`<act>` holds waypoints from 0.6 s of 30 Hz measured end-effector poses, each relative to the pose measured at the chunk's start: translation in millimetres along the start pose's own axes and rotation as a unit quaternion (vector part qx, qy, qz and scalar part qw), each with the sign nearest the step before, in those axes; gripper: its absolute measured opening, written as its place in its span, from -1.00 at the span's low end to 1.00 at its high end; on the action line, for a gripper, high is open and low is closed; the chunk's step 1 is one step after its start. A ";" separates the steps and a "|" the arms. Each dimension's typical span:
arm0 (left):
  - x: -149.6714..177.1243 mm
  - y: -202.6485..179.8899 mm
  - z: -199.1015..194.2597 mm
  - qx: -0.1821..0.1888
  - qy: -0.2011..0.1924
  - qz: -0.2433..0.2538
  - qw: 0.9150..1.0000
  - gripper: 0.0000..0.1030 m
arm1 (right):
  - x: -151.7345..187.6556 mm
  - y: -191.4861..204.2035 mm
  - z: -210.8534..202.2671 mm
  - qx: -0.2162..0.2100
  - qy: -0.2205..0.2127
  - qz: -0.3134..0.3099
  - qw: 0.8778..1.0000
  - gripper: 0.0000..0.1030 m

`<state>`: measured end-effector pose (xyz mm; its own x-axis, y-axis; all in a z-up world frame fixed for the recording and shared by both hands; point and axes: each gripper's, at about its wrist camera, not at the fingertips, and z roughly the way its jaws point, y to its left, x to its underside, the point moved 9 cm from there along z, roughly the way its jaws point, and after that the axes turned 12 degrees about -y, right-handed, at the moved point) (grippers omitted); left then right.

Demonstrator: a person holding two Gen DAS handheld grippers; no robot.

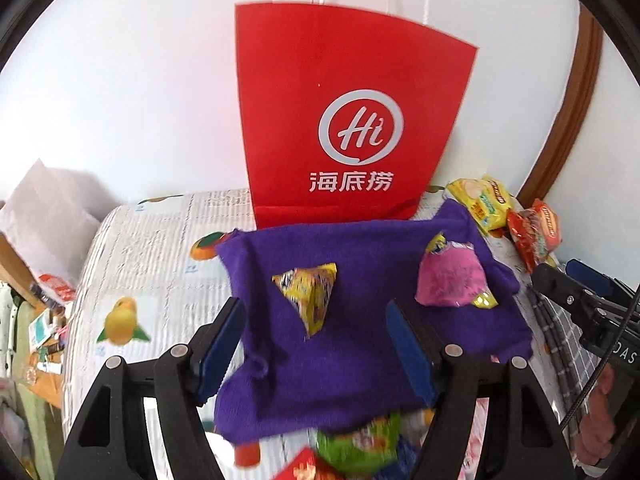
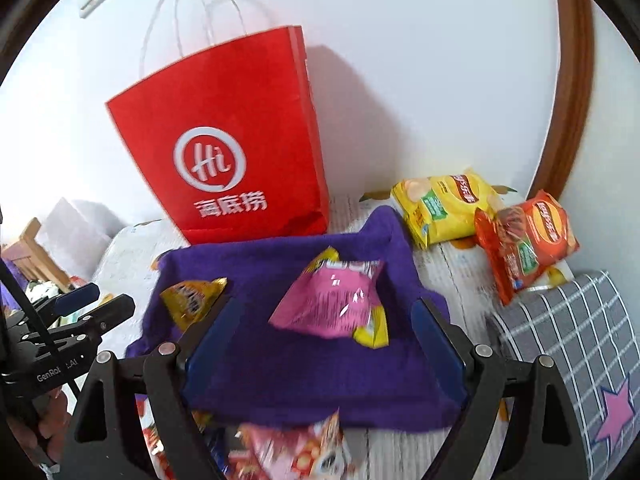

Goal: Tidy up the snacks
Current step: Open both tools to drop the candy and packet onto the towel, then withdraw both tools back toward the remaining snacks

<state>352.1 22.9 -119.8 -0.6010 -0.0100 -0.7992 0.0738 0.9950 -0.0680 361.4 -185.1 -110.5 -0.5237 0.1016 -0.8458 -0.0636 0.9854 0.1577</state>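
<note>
Both pairs of blue-padded fingers stand wide apart, gripping nothing: the left gripper [image 1: 316,344] and right gripper [image 2: 326,344] hover over a purple knitted cloth [image 1: 360,360] spread on the fruit-print tablecloth [image 1: 160,280]. On the cloth lie a yellow triangular snack packet [image 1: 310,294], left, and a pink snack pouch [image 1: 452,278], right. Behind stands a red paper carrier bag [image 1: 344,120]; rightward lie a yellow crisp bag [image 2: 444,208] and an orange crisp bag [image 2: 524,240].

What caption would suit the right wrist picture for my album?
Open right claw above a purple cloth holding a pink snack packet and a yellow one, red paper bag behind.
</note>
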 end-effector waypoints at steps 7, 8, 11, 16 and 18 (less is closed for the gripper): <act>27.9 -0.4 -52.4 0.003 0.001 -0.006 1.000 0.39 | 24.7 18.3 -57.4 -0.013 0.005 -0.021 1.000 0.70; 32.1 -0.3 -60.3 0.001 0.000 -0.006 1.000 0.39 | 28.8 18.8 -63.5 -0.015 0.007 -0.021 1.000 0.70; 44.1 -0.1 -78.1 -0.002 -0.002 -0.004 1.000 0.39 | 45.7 20.4 -82.1 -0.019 0.014 -0.018 1.000 0.70; 68.4 6.7 -103.1 -0.011 0.002 -0.011 1.000 0.39 | 74.3 20.0 -108.2 -0.022 0.019 -0.014 0.999 0.70; 81.2 10.1 -110.2 -0.013 0.007 -0.015 1.000 0.39 | 85.2 18.4 -116.6 -0.015 0.016 -0.014 1.000 0.70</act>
<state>216.4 43.2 -119.7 -0.6133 -0.0391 -0.7889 0.0340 0.9965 -0.0758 216.5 -174.2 -120.2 -0.5482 0.0685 -0.8336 -0.1045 0.9832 0.1495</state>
